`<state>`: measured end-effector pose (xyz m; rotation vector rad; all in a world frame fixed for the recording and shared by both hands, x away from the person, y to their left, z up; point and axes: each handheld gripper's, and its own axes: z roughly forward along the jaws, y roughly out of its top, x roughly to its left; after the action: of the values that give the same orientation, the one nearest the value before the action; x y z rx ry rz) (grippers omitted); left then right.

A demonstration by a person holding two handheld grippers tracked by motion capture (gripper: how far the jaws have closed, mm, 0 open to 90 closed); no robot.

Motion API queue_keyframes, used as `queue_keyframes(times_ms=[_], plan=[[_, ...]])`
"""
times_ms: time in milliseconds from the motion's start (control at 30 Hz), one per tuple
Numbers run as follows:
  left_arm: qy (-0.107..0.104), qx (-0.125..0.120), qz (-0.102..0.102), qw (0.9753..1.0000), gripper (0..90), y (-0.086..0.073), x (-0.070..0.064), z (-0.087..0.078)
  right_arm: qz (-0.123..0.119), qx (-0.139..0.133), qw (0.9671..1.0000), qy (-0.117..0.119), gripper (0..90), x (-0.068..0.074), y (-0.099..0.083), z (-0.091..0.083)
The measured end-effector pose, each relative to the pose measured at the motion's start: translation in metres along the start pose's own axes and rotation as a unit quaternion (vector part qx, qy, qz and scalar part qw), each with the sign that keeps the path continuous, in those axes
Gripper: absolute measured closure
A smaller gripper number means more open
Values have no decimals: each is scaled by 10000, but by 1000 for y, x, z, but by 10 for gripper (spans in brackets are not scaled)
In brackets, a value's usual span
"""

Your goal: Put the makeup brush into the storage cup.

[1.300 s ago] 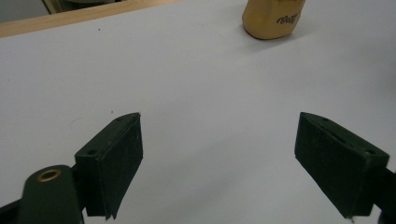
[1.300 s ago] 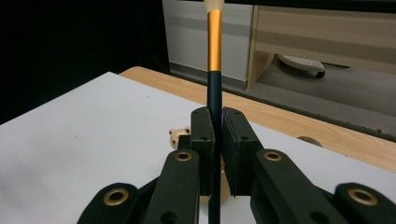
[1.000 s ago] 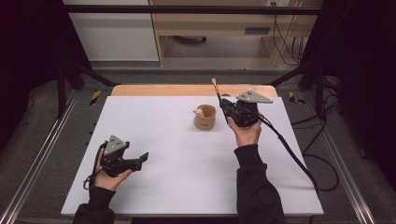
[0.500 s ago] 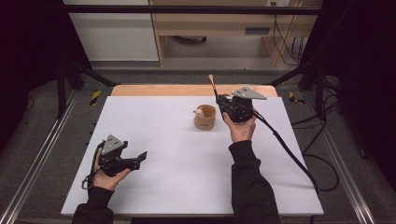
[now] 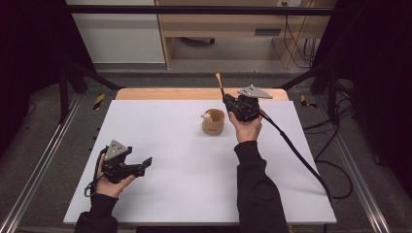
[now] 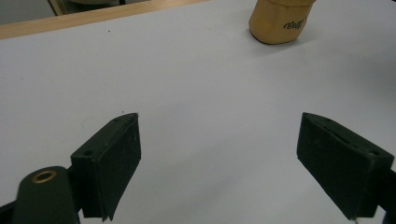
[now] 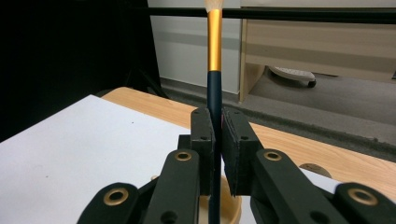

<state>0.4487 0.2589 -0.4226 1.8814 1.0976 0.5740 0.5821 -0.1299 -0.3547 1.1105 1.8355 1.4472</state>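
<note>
Lifting slim paintbrush (image 7: pixel 215 42) higher over past second, right gripper (image 5: pixel 232 103) is clamping dark handle between shut jaws, bristle tip up, just above tan cup (image 5: pixel 213 122). Likely extraction under way. Left gripper (image 5: pixel 141 165) is resting, jaws apart, well away.

The left black hand-held gripper (image 5: pixel 141 164) rested low, jaws wide apart; the right black hand-held gripper (image 5: pixel 226 100) was raised, jaws clamped.

Upright brush (image 7: pixel 214 56), dark handle, gold ferrule, above tan cup (image 5: pixel 213 122) on white table (image 5: pixel 194 194)
</note>
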Motion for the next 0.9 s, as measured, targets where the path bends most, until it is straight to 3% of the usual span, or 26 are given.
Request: queue_keyframes(times_ms=[900], plan=[[-14,6,-27,10000,130,-1,2,0,124,-55,9999,-36,835,-4,-3,37]])
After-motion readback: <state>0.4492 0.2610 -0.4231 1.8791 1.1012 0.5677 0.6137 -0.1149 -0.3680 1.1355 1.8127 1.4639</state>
